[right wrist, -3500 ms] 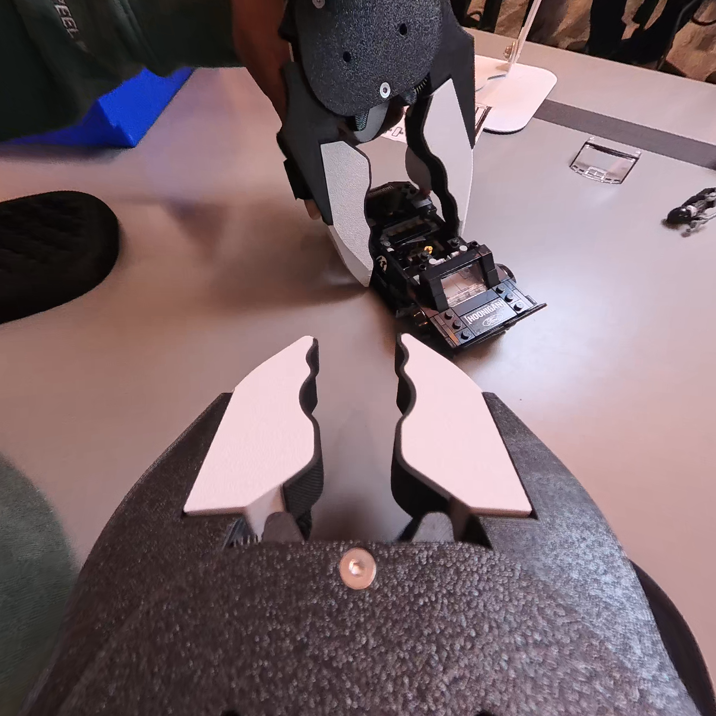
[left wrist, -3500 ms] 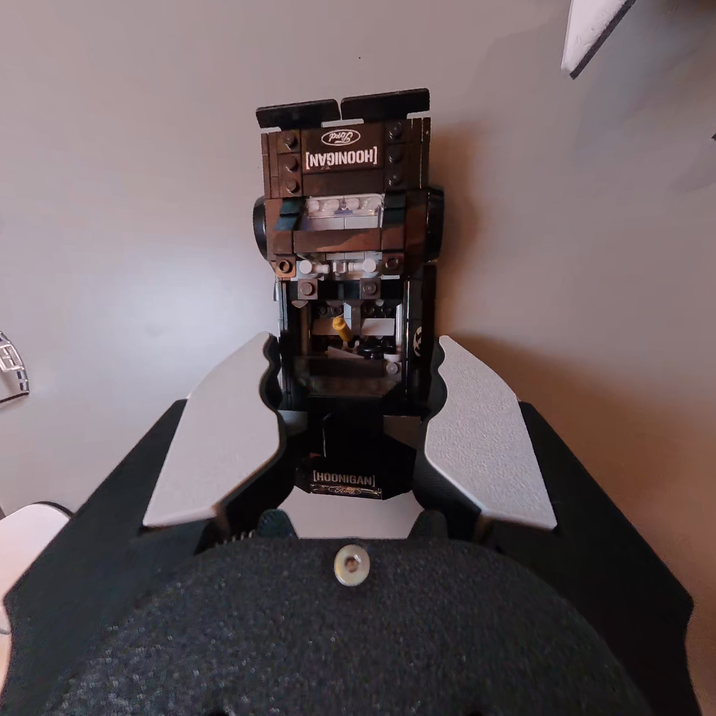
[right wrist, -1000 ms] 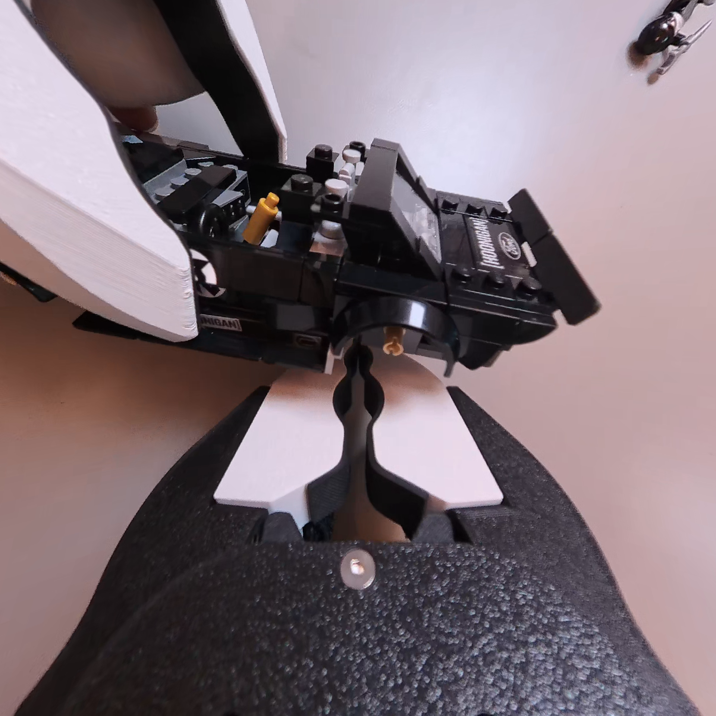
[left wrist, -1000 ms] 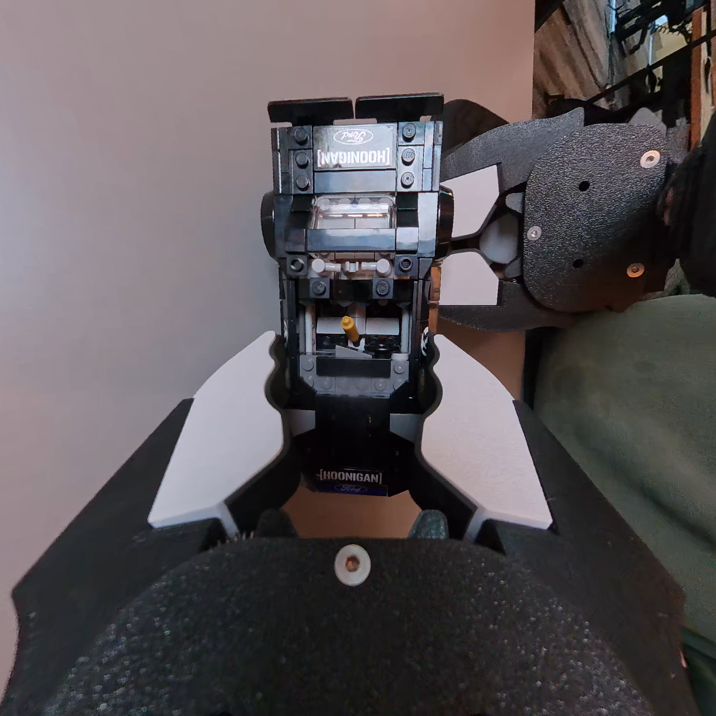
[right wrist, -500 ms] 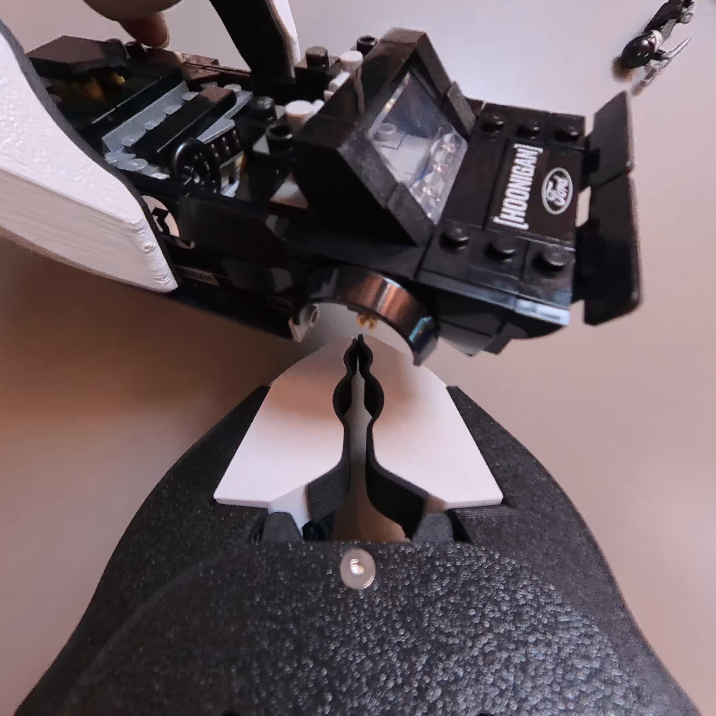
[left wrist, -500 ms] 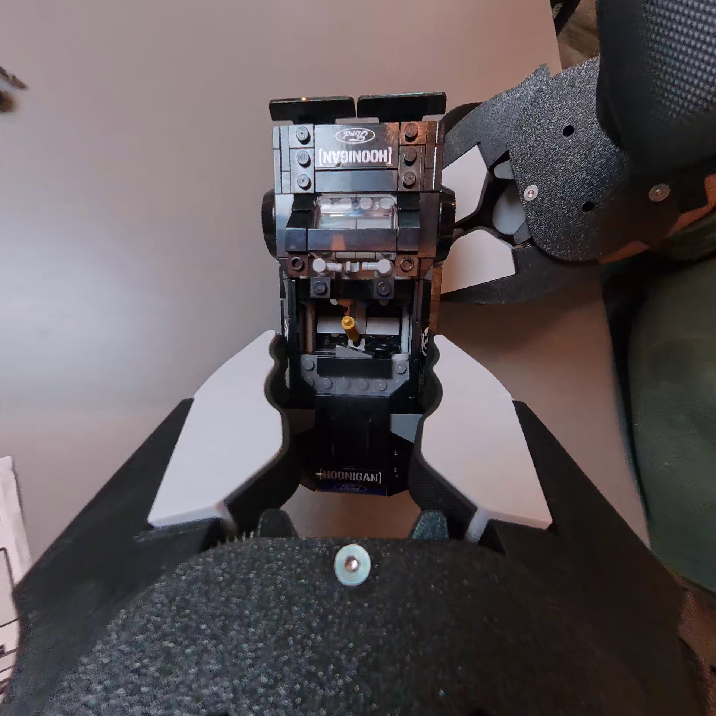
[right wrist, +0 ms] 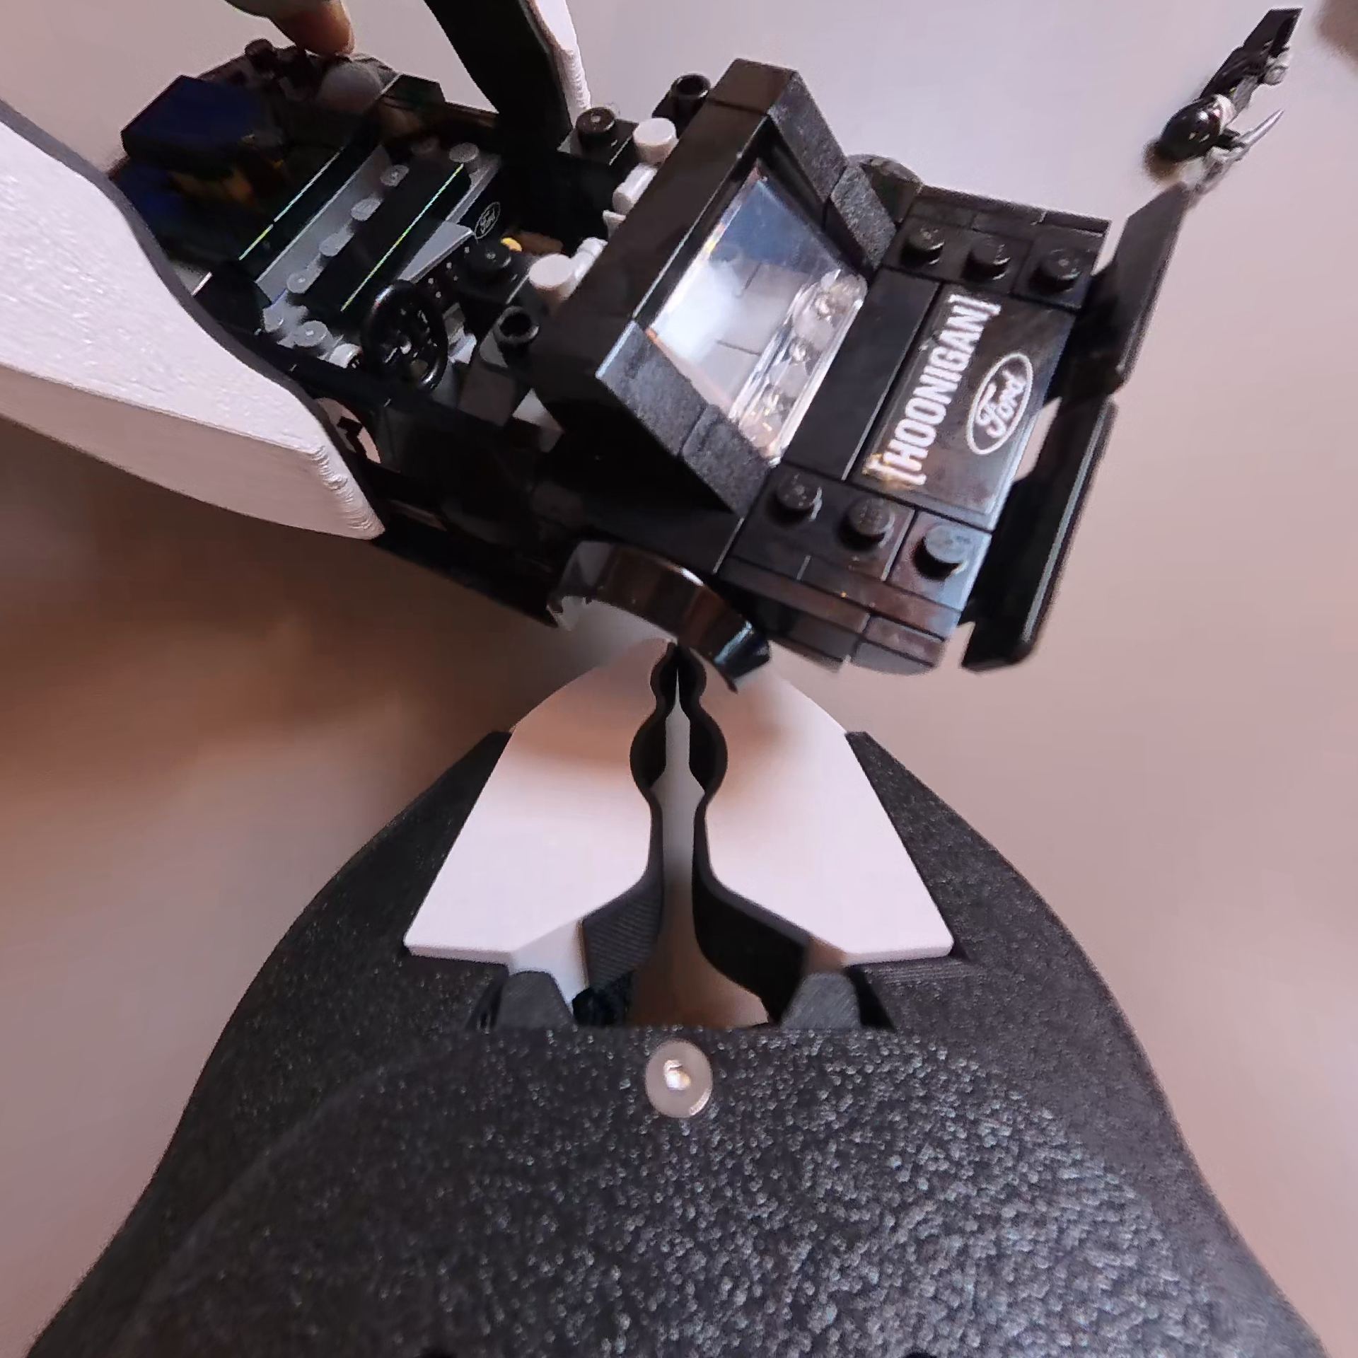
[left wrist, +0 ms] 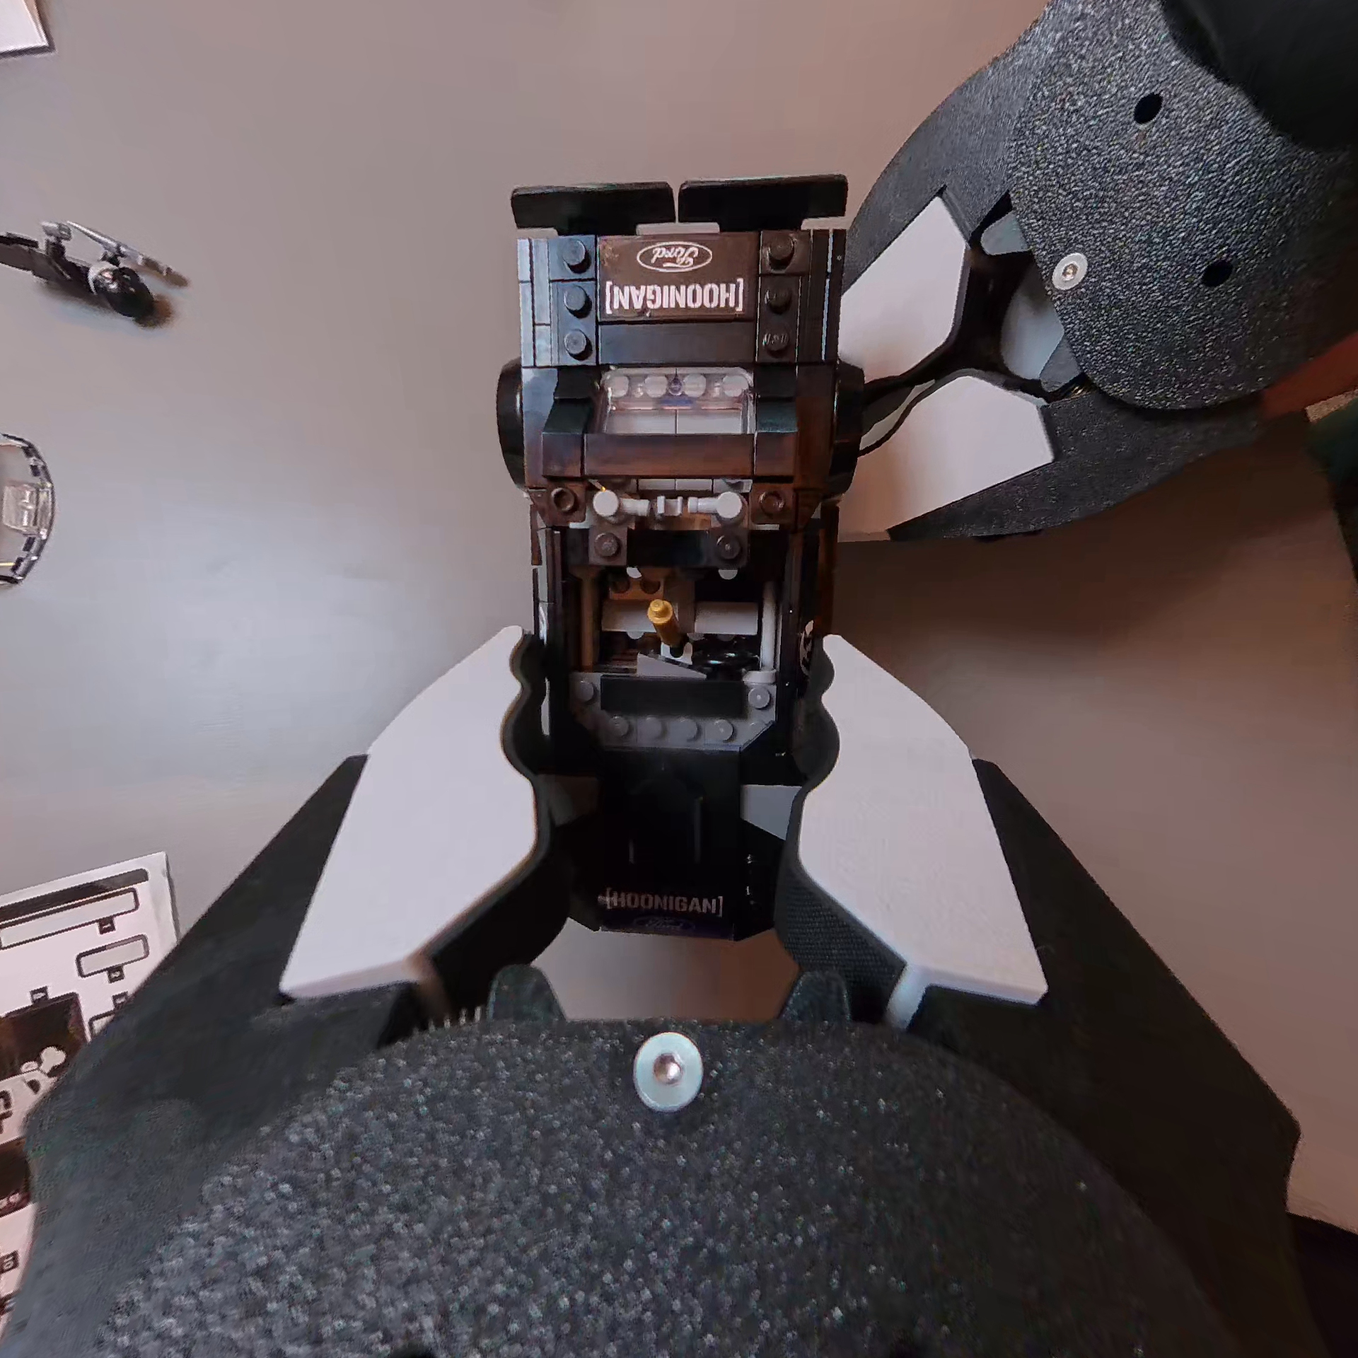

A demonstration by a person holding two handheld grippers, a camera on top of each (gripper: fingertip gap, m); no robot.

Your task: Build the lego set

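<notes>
Steering wheel (right wrist: pixel 406 339) only in right view; left hand-held gripper (left wrist: pixel 672 676) clamping car (left wrist: pixel 672 455), right (right wrist: pixel 677 661) pressed together.

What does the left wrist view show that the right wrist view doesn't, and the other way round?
Only the left wrist view shows the printed black-and-white instruction sheet, the clear curved windscreen piece and the small gold lever in the cockpit. Only the right wrist view shows the black steering wheel and the right claw shut, tips at the black wheel arch. Both show the black brick car, clamped by the left claw, and a small loose black-and-silver assembly on the grey table.
</notes>
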